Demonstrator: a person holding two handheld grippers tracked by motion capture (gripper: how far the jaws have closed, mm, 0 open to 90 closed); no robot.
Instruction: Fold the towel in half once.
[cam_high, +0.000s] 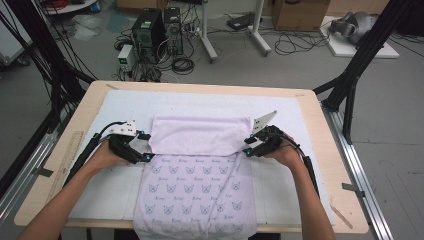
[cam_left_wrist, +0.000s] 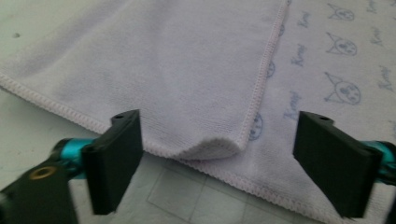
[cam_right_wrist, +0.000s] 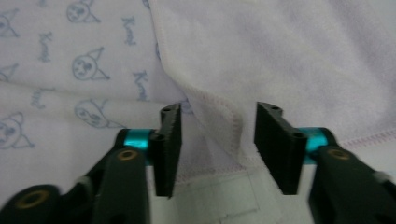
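One lilac towel (cam_high: 200, 170) lies at the middle of the worktop (cam_high: 310, 130), its near end hanging over the six o'clock edge and its far end folded back, plain side up, over the cat-face print. Left tongs (cam_high: 145, 146) sit at nine o'clock of the fold, right tongs (cam_high: 248, 147) at three o'clock. Both tongs stand spread, each straddling a raised fold corner (cam_left_wrist: 219, 147) without pinching it; the right pair's gap is narrower.
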